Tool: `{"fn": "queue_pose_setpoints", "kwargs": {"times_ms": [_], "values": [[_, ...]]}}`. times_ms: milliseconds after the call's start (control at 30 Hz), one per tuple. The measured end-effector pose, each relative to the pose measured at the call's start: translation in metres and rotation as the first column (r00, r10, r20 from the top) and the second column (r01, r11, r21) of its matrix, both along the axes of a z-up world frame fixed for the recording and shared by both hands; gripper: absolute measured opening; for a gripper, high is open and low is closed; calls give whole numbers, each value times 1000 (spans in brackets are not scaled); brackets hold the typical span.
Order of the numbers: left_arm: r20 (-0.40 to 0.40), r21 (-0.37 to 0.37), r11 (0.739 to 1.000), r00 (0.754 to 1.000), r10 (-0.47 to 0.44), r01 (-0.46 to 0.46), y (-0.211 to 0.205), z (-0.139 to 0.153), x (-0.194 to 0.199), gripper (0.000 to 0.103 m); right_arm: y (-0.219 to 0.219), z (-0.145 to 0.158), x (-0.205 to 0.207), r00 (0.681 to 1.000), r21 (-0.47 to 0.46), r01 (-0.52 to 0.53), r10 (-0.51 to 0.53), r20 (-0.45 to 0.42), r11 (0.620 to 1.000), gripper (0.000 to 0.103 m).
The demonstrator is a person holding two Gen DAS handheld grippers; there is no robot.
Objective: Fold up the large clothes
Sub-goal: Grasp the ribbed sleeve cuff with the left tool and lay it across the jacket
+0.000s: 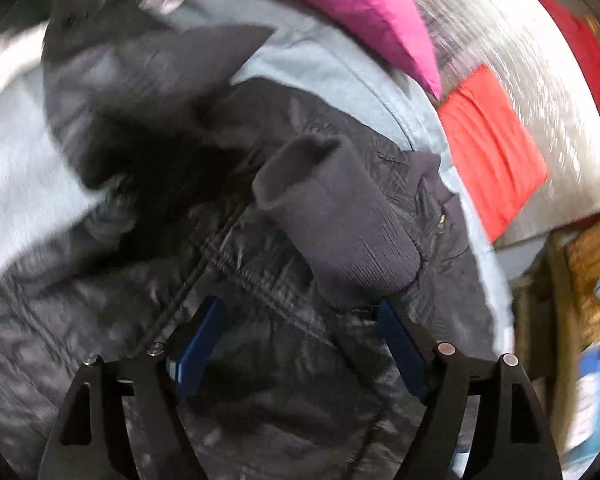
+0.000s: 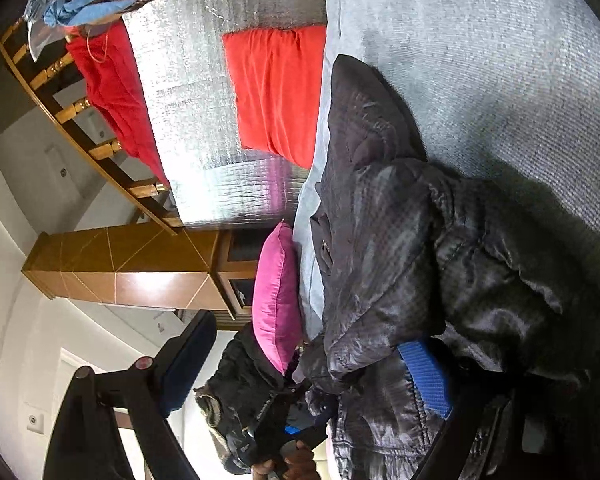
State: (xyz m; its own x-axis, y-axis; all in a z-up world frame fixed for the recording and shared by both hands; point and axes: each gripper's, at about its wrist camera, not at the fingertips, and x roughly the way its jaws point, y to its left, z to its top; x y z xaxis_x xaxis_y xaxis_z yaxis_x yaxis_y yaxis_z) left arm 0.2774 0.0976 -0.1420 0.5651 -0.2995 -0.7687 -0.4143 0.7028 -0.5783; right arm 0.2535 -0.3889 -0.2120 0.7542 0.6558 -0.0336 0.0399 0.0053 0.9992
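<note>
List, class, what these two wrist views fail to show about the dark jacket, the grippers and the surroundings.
- Left wrist view: motion blur smears the jacket and the basket at the right edge.
- Left wrist view: the ribbed cuff hides the sleeve beneath it.
- Right wrist view: jacket folds cover one finger of the right gripper, so its grip is unclear.
- Right wrist view: the bottom edge crops the hand.

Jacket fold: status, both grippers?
Left gripper open above the black jacket, near its ribbed cuff. Right gripper open, jacket fabric draped over one finger. Pink pillow beside jacket.
</note>
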Motion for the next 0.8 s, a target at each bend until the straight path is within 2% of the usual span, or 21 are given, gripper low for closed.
{"fn": "queue_pose_setpoints", "kwargs": {"times_ms": [67,200,267,367,433,500,533,567,600,633,667,700,733,767,800], "values": [[-1,-83,996,999,40,-40,4,-5,-21,83,1,2,1,1000,-13,-2,2,2,1000,92],[-13,-163,983,996,88,-89,12,-10,-33,83,3,5,4,1000,-30,-3,3,4,1000,92],[7,-201,976,996,89,-86,12,-1,-31,85,4,5,4,1000,-38,-3,4,6,999,92],[40,-154,987,997,58,-52,6,10,-24,91,4,5,5,1000,-41,-4,4,7,999,92],[19,-114,991,997,75,-73,3,7,-15,92,5,5,5,1000,-44,-4,5,9,999,92],[-23,-126,989,997,70,-73,2,-5,-7,90,5,5,4,1000,-45,-4,5,9,999,92],[-26,-146,987,997,71,-74,2,-10,-4,80,5,5,5,1000,-45,-4,5,9,999,92],[-8,-150,986,997,71,-72,2,-10,-3,63,5,4,4,1000,-44,-5,5,9,999,92],[-7,-130,991,999,41,-41,-1,-9,0,33,5,5,4,1000,-44,-5,6,10,999,92],[-9,-91,996,1000,19,-19,-4,-5,2,29,5,5,5,1000,-43,-7,8,10,999,92],[34,-24,1000,999,-2,3,-9,8,2,24,5,5,5,1000,-45,-10,10,9,999,92],[63,41,999,998,-26,23,-14,19,3,10,6,4,5,1000,-48,-13,14,9,999,89],[115,117,992,992,-61,48,-21,35,2,10,7,5,6,1000,-73,-23,23,-3,997,85],[183,182,981,978,-101,67,-29,55,-2,10,8,7,7,999,-125,-34,30,-33,992,69],[232,212,974,964,-130,80,-33,67,-6,10,9,6,7,998,-177,-39,27,-65,984,45]]}}
